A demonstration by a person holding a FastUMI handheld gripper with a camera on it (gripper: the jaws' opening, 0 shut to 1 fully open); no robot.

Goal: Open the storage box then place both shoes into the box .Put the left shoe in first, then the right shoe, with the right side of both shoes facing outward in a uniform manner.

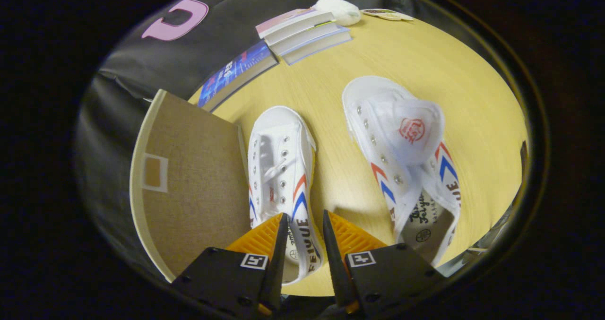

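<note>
Gripper (305,225) poised over the heel end of a white canvas low-top shoe with red and blue chevron stripes (282,178). Fingers (279,244) a narrow way apart, straddling the right wall of the shoe's heel collar; the lettered side panel stands in the gap between them. Whether the pads press on the canvas cannot be told, so no firm grip to record.

This near shoe lies flat on the pale yellow wood-grain tabletop (425,60), toe pointing away from the fingers, laces and eyelets up, heel opening just under the left finger.

Just beside it, touching or nearly touching its left flank: the tan fabric-covered storage box with cream edging (189,178), a small cream-framed label window on its top face. Lid looks down; box closed.

To the right of the fingers, apart from the first shoe with bare table between: a second white canvas shoe of the same pattern (401,159), toe also away, its tongue flopped up and back showing a red round stamp, insole print visible at the heel.

Beyond both shoes, at the far table edge: a stack of books with pale page edges (302,31), a blue-covered book (234,76) beside the stack, and a white fluffy lump (338,10) just past them.
</note>
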